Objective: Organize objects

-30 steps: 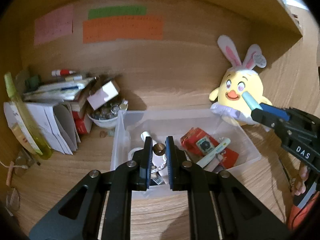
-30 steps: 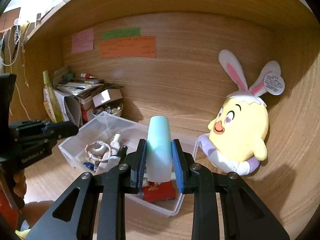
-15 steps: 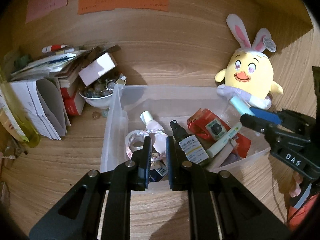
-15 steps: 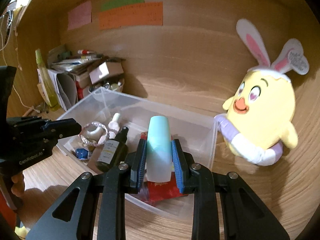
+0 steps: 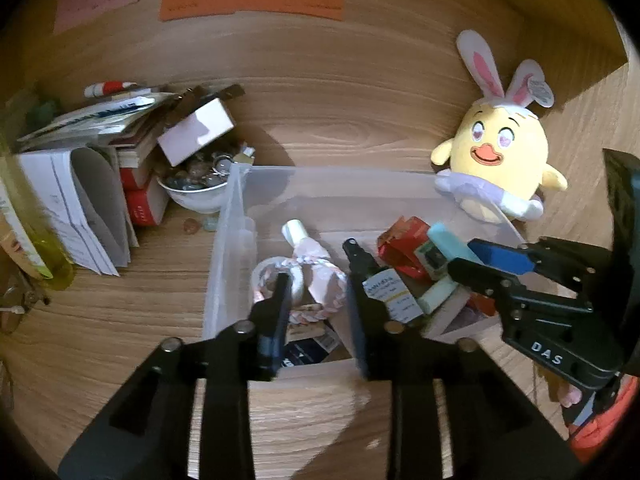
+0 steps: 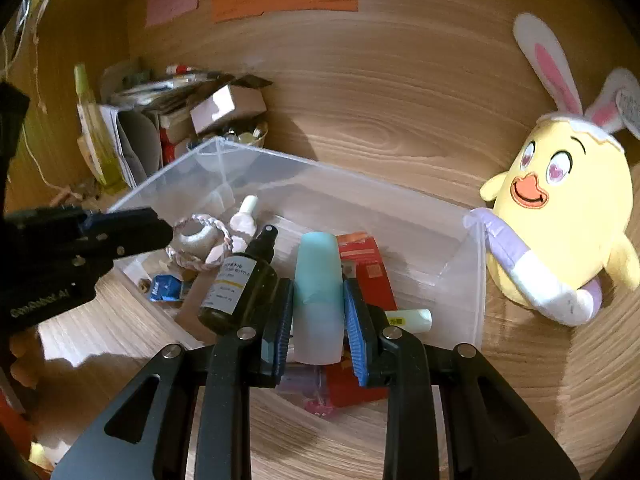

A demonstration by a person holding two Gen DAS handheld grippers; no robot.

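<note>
Left wrist view: my left hand-held gripper [image 5: 316, 312] stands released over the near end of the clear bin [image 5: 228, 240]. Its jaws have just been opening, and nothing is pressed between them. Below lie a braided pink-and-white ring [image 5: 316, 280] and a dark spray bottle [image 5: 380, 284]. The right hand-held gripper [image 5: 460, 254] enters from the right, carrying the teal tube [image 5: 444, 240] over the bin's far end.

Right wrist view: my right hand-held gripper [image 6: 318, 312] is clenched on the teal tube [image 6: 318, 276], pads at its lower body, cap end pointing away over the red packet [image 6: 368, 268] in the bin. The tube looks light, smooth and rigid plastic. I judge it slippery along its length, so a mid-body hold across the round is correct. The spray bottle [image 6: 240, 280] looks like glass; I would set the tube down clear of it. A yellow plush chick [image 6: 560, 220] sits on the desk [image 6: 540, 380] against the bin.
</note>
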